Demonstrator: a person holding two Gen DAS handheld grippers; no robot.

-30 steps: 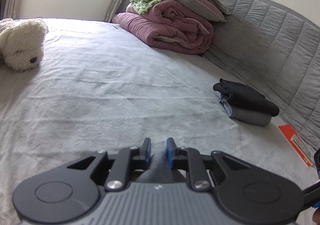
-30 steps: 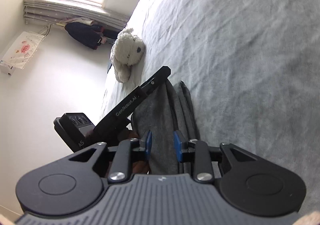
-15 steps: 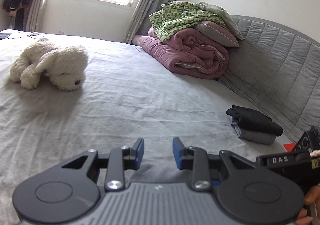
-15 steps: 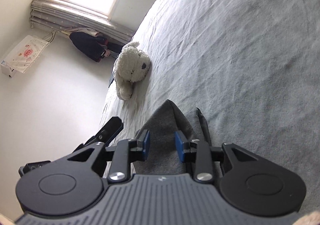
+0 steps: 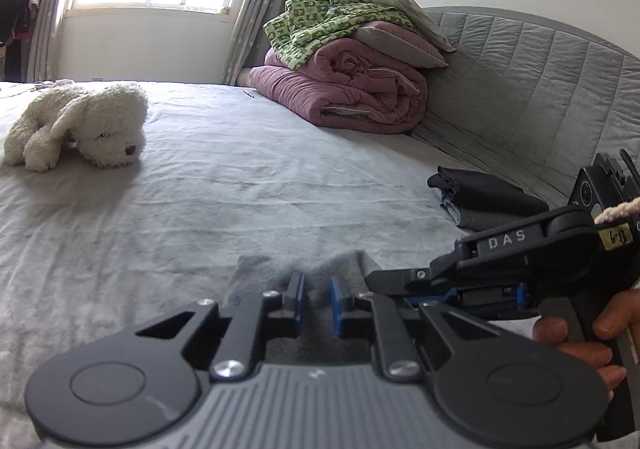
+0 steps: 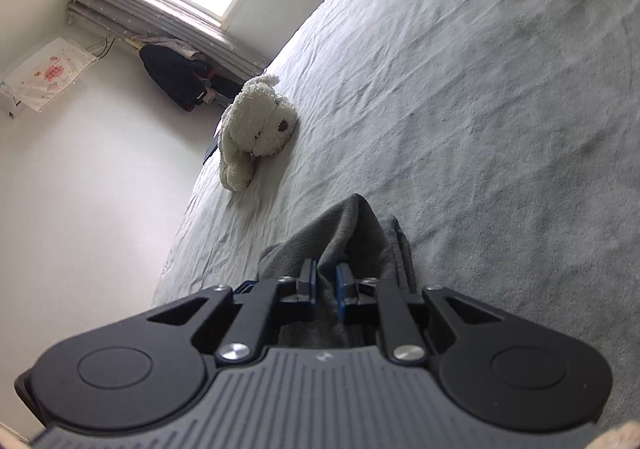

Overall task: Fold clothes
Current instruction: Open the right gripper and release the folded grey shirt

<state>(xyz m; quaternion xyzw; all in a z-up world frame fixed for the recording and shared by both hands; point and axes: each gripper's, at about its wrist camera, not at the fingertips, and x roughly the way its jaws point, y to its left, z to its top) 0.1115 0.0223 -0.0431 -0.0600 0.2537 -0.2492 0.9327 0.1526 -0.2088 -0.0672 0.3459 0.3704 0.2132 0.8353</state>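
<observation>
A dark grey garment (image 5: 280,269) lies on the grey bedsheet (image 5: 240,177) right in front of both grippers; it also shows in the right wrist view (image 6: 344,233). My left gripper (image 5: 316,297) is shut on a fold of the grey garment. My right gripper (image 6: 326,285) is shut on another fold of it, bunched up between its blue pads. The right gripper's body (image 5: 520,261) shows in the left wrist view, close on the right. A stack of folded dark clothes (image 5: 484,197) sits by the headboard.
A white plush dog (image 5: 80,125) lies on the bed at the left; it also shows in the right wrist view (image 6: 256,133). Rolled pink and green quilts (image 5: 352,73) sit at the far end. A grey padded headboard (image 5: 540,89) runs along the right.
Both grippers have closed on the grey garment; half a second ago both were open. The left gripper turned left and dropped lower, so the plush dog shifted right in its view.
</observation>
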